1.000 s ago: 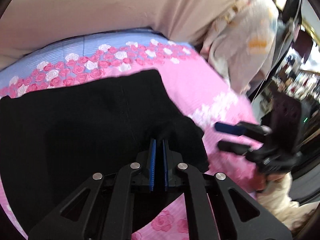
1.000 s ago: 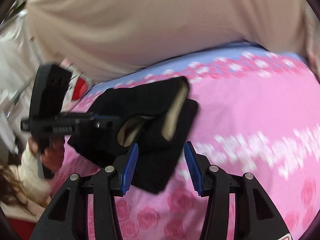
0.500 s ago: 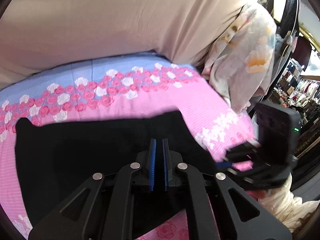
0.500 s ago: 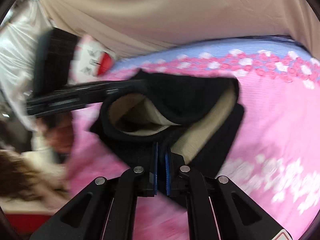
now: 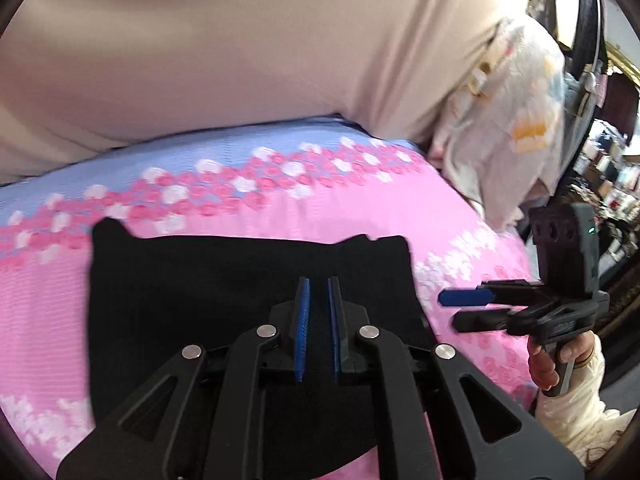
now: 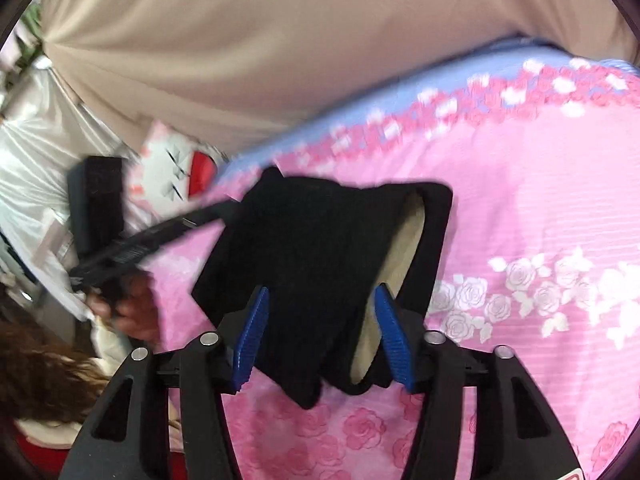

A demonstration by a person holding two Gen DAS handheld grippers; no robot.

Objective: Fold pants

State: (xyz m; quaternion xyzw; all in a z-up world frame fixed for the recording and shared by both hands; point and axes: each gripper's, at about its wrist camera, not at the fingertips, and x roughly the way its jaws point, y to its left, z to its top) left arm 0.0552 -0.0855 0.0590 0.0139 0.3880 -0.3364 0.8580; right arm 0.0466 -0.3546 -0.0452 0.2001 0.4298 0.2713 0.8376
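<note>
My black folded pants (image 5: 248,300) lie mid-frame on the pink rose-print bedspread (image 5: 360,208); the beige curtain (image 5: 240,60) hangs behind, filling the upper frame.

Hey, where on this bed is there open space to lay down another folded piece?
Bare pink sheet lies right of the black pants, up to the rose border. A strip also runs between the pants' far edge and that border. Near the pants' right side it is crowded by the right gripper.
</note>
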